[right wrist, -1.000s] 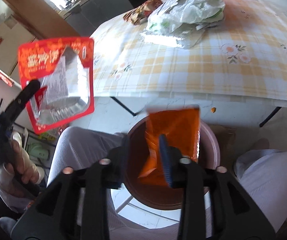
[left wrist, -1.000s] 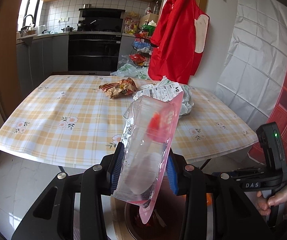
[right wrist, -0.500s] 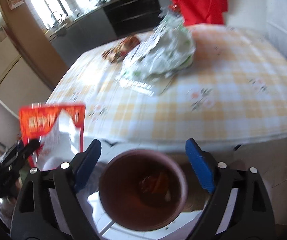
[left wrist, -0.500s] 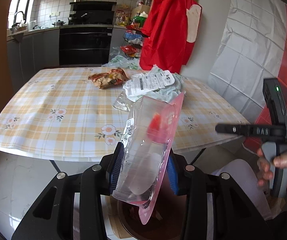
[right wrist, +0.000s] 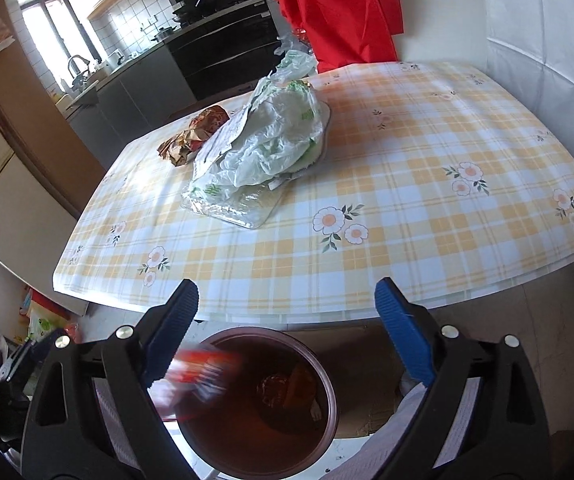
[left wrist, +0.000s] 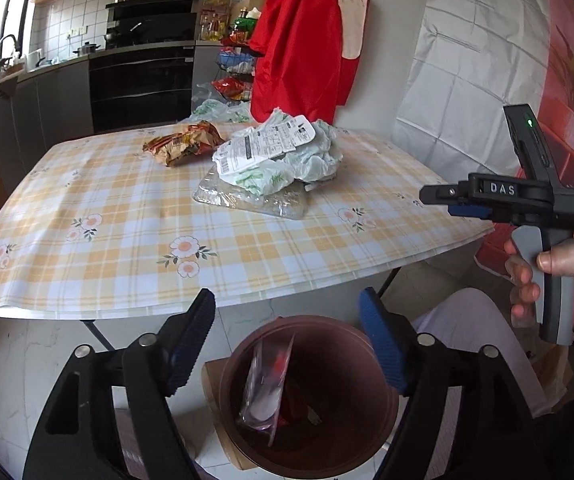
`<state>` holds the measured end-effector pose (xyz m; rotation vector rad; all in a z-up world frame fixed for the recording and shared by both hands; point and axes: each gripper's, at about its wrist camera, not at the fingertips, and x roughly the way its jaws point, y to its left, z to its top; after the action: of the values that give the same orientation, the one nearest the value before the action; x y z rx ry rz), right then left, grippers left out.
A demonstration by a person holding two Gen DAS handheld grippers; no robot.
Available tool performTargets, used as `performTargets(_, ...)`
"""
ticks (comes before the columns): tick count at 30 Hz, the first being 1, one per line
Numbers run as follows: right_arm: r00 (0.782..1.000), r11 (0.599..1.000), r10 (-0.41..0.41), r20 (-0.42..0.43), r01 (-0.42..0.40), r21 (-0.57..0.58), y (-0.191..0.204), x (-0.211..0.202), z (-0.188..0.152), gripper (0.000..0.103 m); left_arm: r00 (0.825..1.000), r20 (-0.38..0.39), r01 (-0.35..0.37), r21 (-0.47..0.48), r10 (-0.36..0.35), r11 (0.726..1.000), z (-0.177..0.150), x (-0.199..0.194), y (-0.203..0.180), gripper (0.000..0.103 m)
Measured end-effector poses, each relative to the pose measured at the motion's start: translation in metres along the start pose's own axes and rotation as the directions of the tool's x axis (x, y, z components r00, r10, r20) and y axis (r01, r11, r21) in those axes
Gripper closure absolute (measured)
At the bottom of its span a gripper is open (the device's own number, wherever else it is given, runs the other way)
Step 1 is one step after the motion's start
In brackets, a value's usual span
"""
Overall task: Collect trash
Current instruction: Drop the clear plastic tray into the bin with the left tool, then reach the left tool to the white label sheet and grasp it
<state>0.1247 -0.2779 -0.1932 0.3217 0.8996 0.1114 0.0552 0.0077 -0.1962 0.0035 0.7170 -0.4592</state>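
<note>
Just now the left gripper is letting go: its jaws are opening, nothing sits between the blue pads, and the clear pouch with the red patch lies directly below them, inside the brown bin and leaning against its near wall. In the right wrist view the same pouch shows as a red and white blur at the bin's left rim, so it may not have settled. The right gripper stands wide apart and empty, above the near edge of the bin, with an orange wrapper lying on the bin's floor. From the left camera that gripper is seen side-on, held in a hand off the table's right corner, pointing toward the table.

So the drop step looks finished for both tools, and the task is partway: trash remains on the table. Beyond the bin and well apart from either gripper, around the middle of the checked cloth, sits a heap: a crumpled white bag with a printed label on top, resting on a flat clear pack. Just beside the heap, on its far left, lies a crumpled brown wrapper.

My guess is the next move calls for lifting a gripper over the table edge and reaching forward to the heap. The bag is soft and loose, so a pinch on a raised fold should hold better than a grab at the flat pack beneath.
</note>
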Motion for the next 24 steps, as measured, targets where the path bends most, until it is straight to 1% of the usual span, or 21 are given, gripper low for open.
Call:
performTargets(4, 1.0, 1.0, -0.003, -0.004, 0.002, -0.005, 0.001, 0.002, -0.001, 0.013, 0.999, 0.014, -0.032, -0.035, 0.032, 0.999, 0.005, -0.001, 0.01, 0.022)
performTargets(7, 1.0, 1.0, -0.009, -0.008, 0.009, -0.005, -0.001, 0.005, -0.002, 0.013, 0.998, 0.021, -0.051, -0.059, 0.053, 0.997, 0.008, -0.001, 0.018, 0.021)
performTargets(13, 0.999, 1.0, -0.024, -0.021, 0.024, -0.001, -0.006, 0.012, -0.003, 0.013, 0.993, 0.03, -0.114, -0.093, 0.117, 0.989, 0.017, 0.001, 0.036, 0.02)
performTargets(15, 0.999, 0.999, -0.034, -0.024, 0.034, -0.007, -0.007, 0.014, -0.003, 0.011, 0.99, 0.033, -0.131, -0.104, 0.135, 0.986, 0.021, 0.002, 0.043, 0.019)
performTargets(19, 0.998, 0.998, -0.052, -0.027, 0.052, -0.019, -0.009, 0.02, -0.003, 0.01, 0.984, 0.035, -0.168, -0.105, 0.173, 0.98, 0.031, 0.007, 0.057, 0.017)
performTargets(24, 0.997, 0.997, -0.078, -0.026, 0.077, -0.019, -0.014, 0.027, 0.002, 0.01, 0.979, 0.037, -0.195, -0.106, 0.2, 0.975, 0.043, 0.013, 0.072, 0.013)
